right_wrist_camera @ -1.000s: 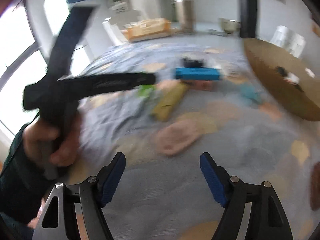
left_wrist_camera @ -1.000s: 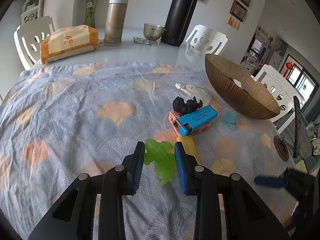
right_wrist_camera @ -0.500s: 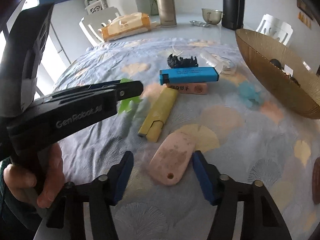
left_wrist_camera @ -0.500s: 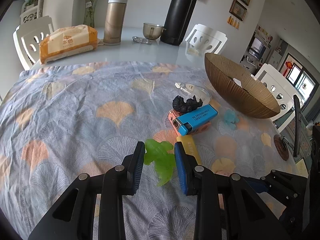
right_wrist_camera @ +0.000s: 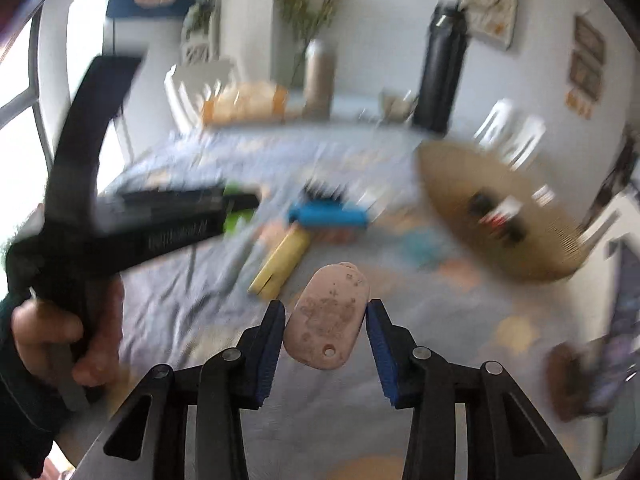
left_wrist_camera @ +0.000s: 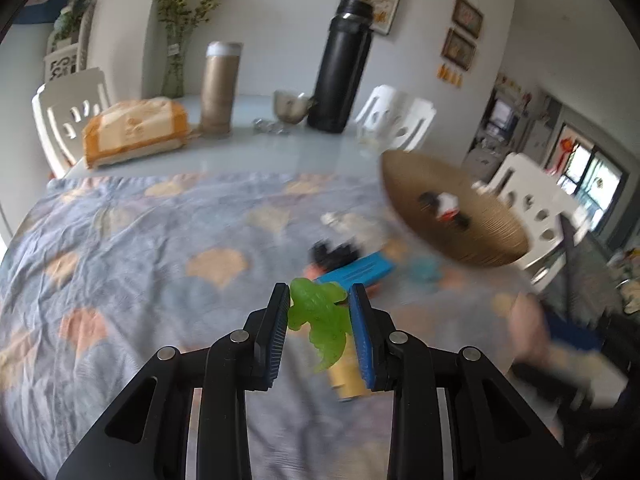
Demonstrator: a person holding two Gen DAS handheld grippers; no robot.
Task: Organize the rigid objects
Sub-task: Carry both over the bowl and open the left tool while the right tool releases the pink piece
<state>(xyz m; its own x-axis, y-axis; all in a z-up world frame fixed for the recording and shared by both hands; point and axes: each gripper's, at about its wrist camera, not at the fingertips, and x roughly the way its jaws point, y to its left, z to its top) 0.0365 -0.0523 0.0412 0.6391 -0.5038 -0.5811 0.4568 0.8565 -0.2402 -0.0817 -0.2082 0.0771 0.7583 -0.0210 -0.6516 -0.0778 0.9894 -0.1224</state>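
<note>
My left hand-held gripper (left_wrist_camera: 319, 320) is clamped on the see-through green plastic toy (left_wrist_camera: 320, 320), both blue pads touching it, up off the desk. My right hand-held gripper (right_wrist_camera: 326, 332) has the flat pink oval piece w/ a small hole (right_wrist_camera: 326, 322) between its fingers, lifted too; the left pad touches it, the right pad looks just beside it, so can't tell if it's tight. Pics are blurry. On the blue cloth w/ orange leaf shapes (left_wrist_camera: 140, 248) lie a yellow stick thing (right_wrist_camera: 282, 264), a blue box (right_wrist_camera: 328, 214) & a black toy (left_wrist_camera: 334, 254). The big brown ribbed bowl (left_wrist_camera: 492, 246) sits near them, small bits inside.
</note>
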